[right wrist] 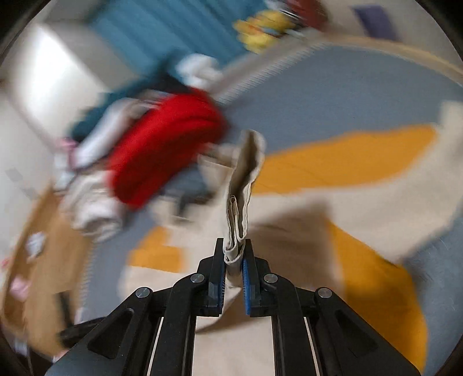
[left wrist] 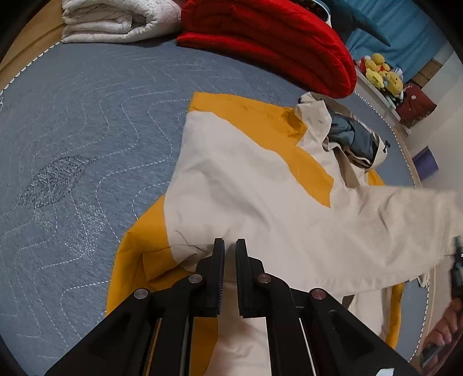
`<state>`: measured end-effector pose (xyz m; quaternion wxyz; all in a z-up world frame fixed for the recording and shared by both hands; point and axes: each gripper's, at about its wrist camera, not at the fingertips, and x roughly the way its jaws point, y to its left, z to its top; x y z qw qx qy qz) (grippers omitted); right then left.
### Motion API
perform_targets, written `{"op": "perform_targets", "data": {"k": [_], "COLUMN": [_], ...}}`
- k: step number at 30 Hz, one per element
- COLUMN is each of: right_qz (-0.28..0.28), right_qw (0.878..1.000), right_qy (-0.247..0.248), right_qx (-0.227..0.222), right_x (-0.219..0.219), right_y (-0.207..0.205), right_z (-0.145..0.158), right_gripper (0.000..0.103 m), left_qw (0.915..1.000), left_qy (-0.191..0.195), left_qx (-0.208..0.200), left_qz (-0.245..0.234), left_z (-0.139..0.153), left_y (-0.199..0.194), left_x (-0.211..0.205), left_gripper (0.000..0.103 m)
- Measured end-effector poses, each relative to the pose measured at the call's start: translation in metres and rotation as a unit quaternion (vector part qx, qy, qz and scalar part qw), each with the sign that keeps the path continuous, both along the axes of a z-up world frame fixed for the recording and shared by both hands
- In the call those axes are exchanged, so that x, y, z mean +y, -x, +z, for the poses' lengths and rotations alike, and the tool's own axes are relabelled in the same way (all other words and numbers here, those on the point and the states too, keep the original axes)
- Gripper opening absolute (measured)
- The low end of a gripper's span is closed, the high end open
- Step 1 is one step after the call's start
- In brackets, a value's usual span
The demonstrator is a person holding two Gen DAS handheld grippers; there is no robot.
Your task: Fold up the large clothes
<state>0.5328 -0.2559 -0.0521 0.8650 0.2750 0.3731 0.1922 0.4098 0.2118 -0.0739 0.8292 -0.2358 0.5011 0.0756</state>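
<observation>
A cream and mustard-yellow jacket (left wrist: 249,185) lies spread on the grey-blue quilted surface (left wrist: 86,121). Its hood with dark lining (left wrist: 353,136) points to the far right. My left gripper (left wrist: 230,245) sits low over the jacket's near hem, jaws almost closed with cream cloth in the narrow gap. One cream sleeve (left wrist: 399,219) is lifted and stretched to the right. My right gripper (right wrist: 234,251) is shut on the folded cream cuff (right wrist: 240,208) of that sleeve, held above the jacket (right wrist: 347,167). The right wrist view is motion-blurred.
A folded red quilt (left wrist: 275,40) and a folded white blanket (left wrist: 115,20) lie at the far edge of the surface. Yellow plush toys (left wrist: 382,72) sit on a shelf beyond. The surface's stitched edge (left wrist: 405,150) curves along the right.
</observation>
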Motion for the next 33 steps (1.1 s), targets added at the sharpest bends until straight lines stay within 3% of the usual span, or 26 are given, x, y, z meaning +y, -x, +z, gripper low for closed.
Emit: {"op": "perform_targets", "data": {"k": [1, 4, 8, 11, 13, 15, 18, 23, 26, 29, 31, 33], "right_qz": [0.026, 0.041, -0.008, -0.055, -0.083, -0.118, -0.148, -0.108, -0.073, -0.063, -0.080, -0.081], "right_qw": [0.999, 0.993, 0.993, 0.998, 0.988, 0.974, 0.968, 0.981, 0.976, 0.951, 0.952, 0.952], "right_qy": [-0.010, -0.064, -0.069, 0.038, 0.086, 0.102, 0.113, 0.122, 0.117, 0.161, 0.131, 0.136], "right_qx": [-0.039, -0.096, -0.091, 0.005, 0.095, 0.165, 0.166, 0.108, 0.169, 0.256, 0.265, 0.261], "right_x": [0.007, 0.006, -0.011, -0.013, -0.020, -0.030, -0.039, -0.023, -0.013, -0.013, -0.021, -0.021], "right_y": [0.005, 0.018, 0.016, -0.006, -0.016, -0.019, -0.018, -0.018, -0.027, -0.033, -0.031, -0.033], "right_z": [0.017, 0.039, 0.030, -0.001, -0.037, -0.064, -0.067, -0.051, -0.082, -0.119, -0.127, -0.123], "right_gripper": [0.011, 0.010, 0.011, 0.016, 0.020, 0.020, 0.020, 0.036, 0.038, 0.038, 0.038, 0.038], "left_qw": [1.0000, 0.9999, 0.9998, 0.9993, 0.9989, 0.9989, 0.9990, 0.9959, 0.9955, 0.9973, 0.9971, 0.9939], "left_qy": [-0.004, -0.010, -0.011, -0.017, -0.020, -0.020, -0.018, -0.006, -0.003, -0.026, -0.028, -0.026], "left_qx": [0.000, 0.005, 0.013, 0.033, 0.041, 0.042, 0.040, 0.091, 0.093, 0.069, 0.069, 0.107], "left_qz": [-0.002, -0.005, -0.007, -0.011, -0.011, -0.011, -0.007, 0.007, 0.015, -0.005, -0.014, -0.011], "left_z": [0.001, 0.000, -0.006, -0.015, -0.019, -0.020, -0.023, -0.055, -0.053, -0.040, -0.044, -0.060], "left_y": [0.001, 0.001, -0.002, -0.004, -0.004, -0.004, -0.004, -0.002, -0.001, -0.005, -0.005, -0.003], "left_x": [0.001, 0.000, -0.004, -0.006, -0.006, -0.004, 0.000, 0.011, 0.011, 0.000, -0.005, -0.006], "left_gripper": [0.006, 0.006, 0.006, 0.006, 0.006, 0.006, 0.006, 0.006, 0.006, 0.006, 0.006, 0.007]}}
